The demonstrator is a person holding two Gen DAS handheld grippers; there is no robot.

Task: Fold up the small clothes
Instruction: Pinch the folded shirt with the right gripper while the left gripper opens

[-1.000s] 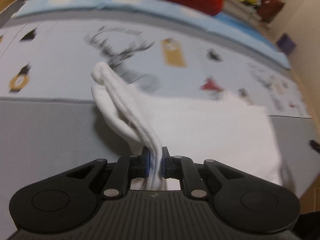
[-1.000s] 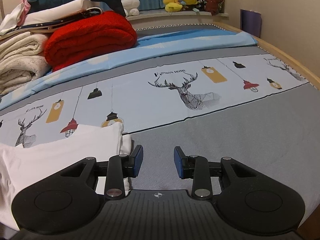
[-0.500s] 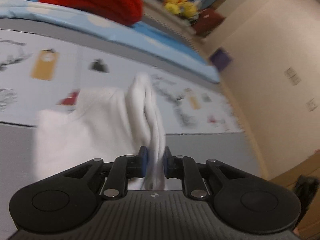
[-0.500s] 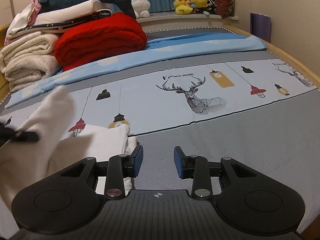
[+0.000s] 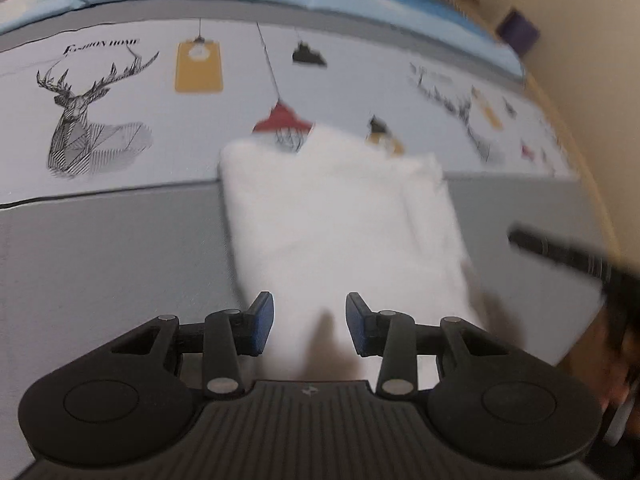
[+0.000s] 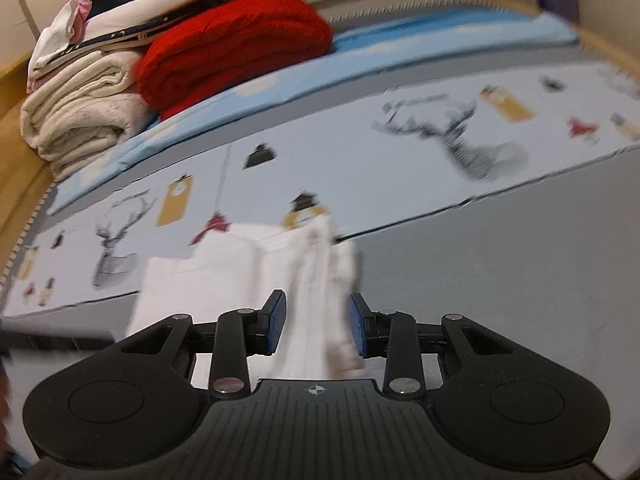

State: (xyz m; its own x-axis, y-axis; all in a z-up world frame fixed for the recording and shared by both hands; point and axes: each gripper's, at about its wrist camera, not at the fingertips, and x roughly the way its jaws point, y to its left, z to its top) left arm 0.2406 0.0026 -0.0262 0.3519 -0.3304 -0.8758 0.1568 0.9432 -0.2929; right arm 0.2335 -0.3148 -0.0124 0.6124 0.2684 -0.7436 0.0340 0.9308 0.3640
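White cloth, our folded garment [image 5: 340, 220], lies flat on the printed bedspread [image 5: 120, 128]. Our left gripper [image 5: 308, 322] gapes wide over its near edge, holding nothing; our right gripper [image 6: 316, 322] likewise stands open, empty, astride its right edge.

Red blanket [image 6: 236, 36], cream towels [image 6: 80, 116]

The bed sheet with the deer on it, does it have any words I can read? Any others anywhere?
"FASHION HOME": small print above the deer on the bed sheet, left wrist view.
Same print above the deer in the right wrist view: too blurred to read.
White garment and both grippers: no words, only a small mark.
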